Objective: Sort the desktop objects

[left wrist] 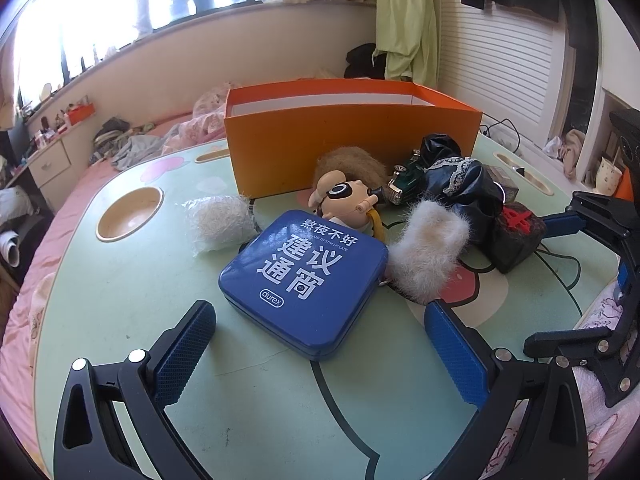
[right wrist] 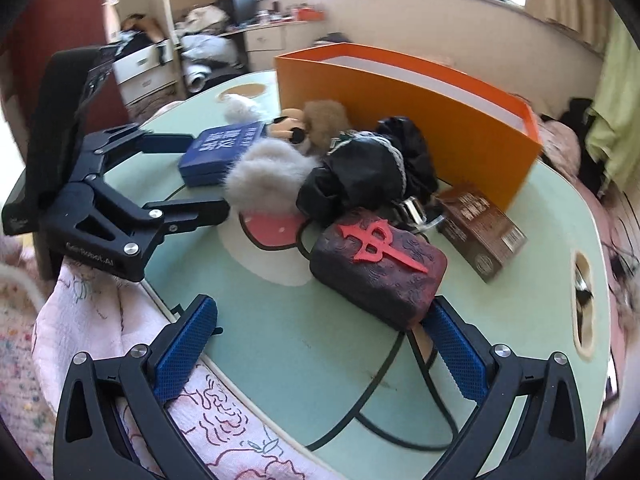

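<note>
the left gripper (left wrist: 320, 344) gapes wide, empty, just short of the blue tin (left wrist: 304, 280) — the right gripper (right wrist: 320, 344), equally wide, holds nothing beside the dark red block (right wrist: 376, 268).

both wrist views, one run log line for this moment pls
left gripper: open, facing blue tin | right gripper: open, near dark red block | orange box: nothing visible inside

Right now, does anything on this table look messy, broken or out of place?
Nothing looks broken or spilled. The odd part is that the orange box seems to hold nothing, as far as its inside shows, while everything is heaped in front of it: the doll lies on its side, half under the blue tin, and black cloth is crumpled over other bits.
</note>
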Motion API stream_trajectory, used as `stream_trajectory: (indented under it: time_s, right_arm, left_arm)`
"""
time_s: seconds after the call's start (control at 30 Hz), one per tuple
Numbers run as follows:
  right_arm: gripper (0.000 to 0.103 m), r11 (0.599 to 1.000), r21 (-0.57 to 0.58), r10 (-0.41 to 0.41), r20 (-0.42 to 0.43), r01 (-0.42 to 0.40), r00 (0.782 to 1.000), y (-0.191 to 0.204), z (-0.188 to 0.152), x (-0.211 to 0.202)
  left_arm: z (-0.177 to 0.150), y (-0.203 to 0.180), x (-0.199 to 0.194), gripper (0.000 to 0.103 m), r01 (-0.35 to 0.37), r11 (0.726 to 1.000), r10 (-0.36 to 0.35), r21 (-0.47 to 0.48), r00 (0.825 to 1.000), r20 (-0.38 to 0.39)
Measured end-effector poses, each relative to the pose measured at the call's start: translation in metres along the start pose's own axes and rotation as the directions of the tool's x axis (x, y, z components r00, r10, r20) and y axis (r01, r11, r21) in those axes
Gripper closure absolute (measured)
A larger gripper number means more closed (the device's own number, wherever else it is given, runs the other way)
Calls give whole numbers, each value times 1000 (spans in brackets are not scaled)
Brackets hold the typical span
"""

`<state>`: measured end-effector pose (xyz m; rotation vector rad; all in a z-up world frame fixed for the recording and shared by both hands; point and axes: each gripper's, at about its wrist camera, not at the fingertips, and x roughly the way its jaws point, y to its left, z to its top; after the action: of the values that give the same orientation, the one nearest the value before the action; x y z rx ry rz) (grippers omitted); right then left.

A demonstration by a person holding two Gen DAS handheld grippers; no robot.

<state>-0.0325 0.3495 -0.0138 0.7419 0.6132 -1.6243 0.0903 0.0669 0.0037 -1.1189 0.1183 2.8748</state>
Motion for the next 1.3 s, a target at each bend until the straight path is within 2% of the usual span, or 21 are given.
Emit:
stream_trajectory:
  time_s: [0.37,0.9,1.13,1.23,1.3]
  right_arm:
    - [0,994,90,-66,57,61,996,1,-8,-5]
    - [0,992,109,-71,74,62,995,3,-12,-11]
    - [0,990,106,-95,44,90,994,10,-4,-6]
    - [0,984,107,-150,37,145,988,12,0,-12]
    - [0,980,139,-154,79,142,985,12,9,-28]
  left_arm:
    - [1,3,-1,0,5,1000,-5,1,1000,10]
    - [2,-2,1,0,8,1000,-8,6,1000,4]
    - [6,-13,4,0,86,994,-84,67,996,-34]
    - [6,-12,-1,0,92,994,-87,61,992,-90]
    - [8,-9,-1,0,74,997,-69,35,989,-134]
